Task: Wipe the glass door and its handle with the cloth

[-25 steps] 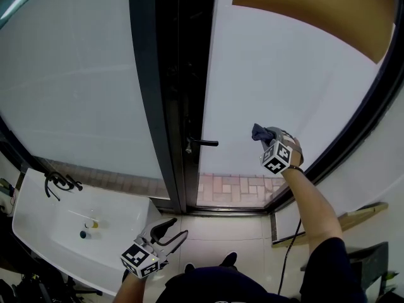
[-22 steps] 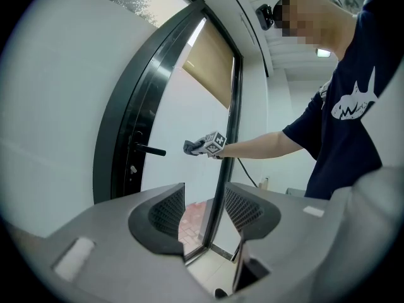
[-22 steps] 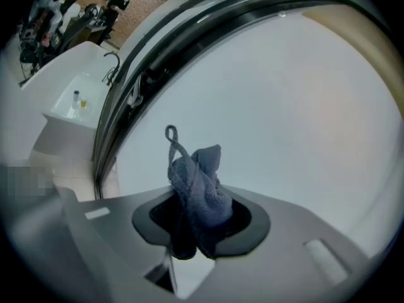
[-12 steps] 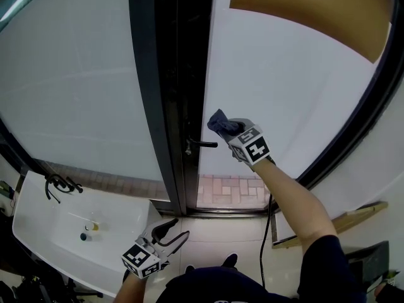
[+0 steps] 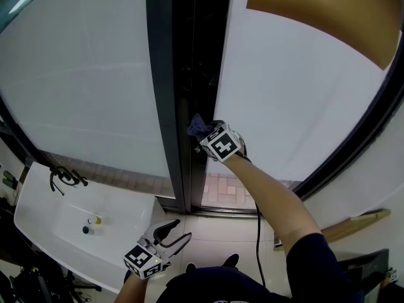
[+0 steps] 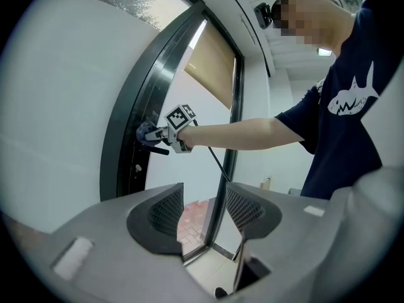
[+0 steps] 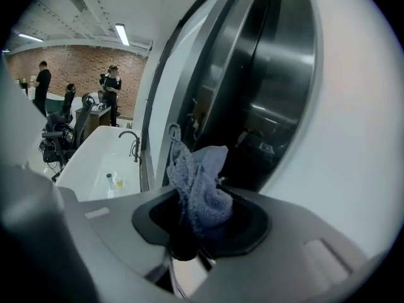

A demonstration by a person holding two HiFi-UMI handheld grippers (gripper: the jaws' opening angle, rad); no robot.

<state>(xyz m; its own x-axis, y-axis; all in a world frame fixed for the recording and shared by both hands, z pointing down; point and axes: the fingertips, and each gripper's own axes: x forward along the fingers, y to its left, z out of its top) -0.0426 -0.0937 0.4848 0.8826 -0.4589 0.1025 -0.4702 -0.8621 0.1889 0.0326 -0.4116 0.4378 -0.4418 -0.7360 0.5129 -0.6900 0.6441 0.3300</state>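
The handle (image 6: 160,150) shows only in the left gripper view, a dark bar lying roughly level just under the cloth (image 6: 146,132); in the head view your right hand-held gripper (image 5: 206,134) covers it at frame centre. The bunched cloth stands up from the right jaws, which pinch it, at the glass door's (image 5: 297,100) dark edge. Your left hand-held gripper (image 5: 173,232), lower centre, has just been opening: its 2 jaws stand spread, nothing between them.

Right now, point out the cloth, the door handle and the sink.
cloth (image 7: 201,185), right gripper view, its bunched middle.
door handle (image 6: 159,150), left gripper view, middle of the dark lever.
sink (image 5: 38,197), head view, its white left rim.
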